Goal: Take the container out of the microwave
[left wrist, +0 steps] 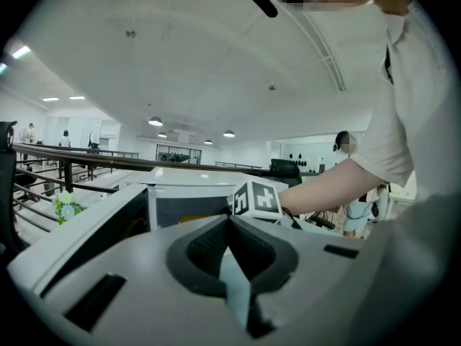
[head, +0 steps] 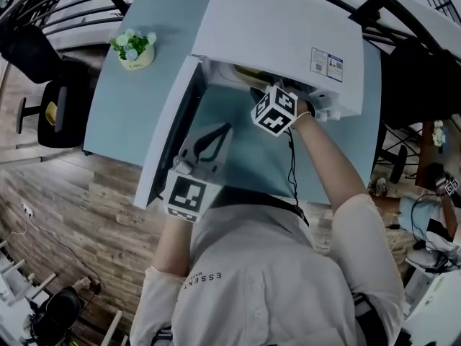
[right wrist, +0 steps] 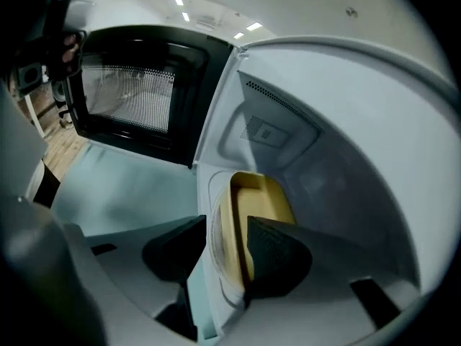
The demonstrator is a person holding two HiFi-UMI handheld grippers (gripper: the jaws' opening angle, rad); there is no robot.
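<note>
From the head view, the boxy white microwave stood on the pale blue tabletop. Its dark-windowed door was swung wide to the microwave's left, leaving the cavity free to enter. The left tongs hung just in front of the microwave beside that door, seemingly parked out of the way. The person's right forearm ran into the microwave's mouth.

In the left gripper view, the left tongs had their tips pressed together on nothing, pointing at the microwave.

In the right gripper view, the right tongs were parted inside the microwave, astride the near wall of the shallow yellow rectangular container. One pad was over its inside and one outside, probably lined up to pinch that wall. The container was not yet lifted out.
</note>
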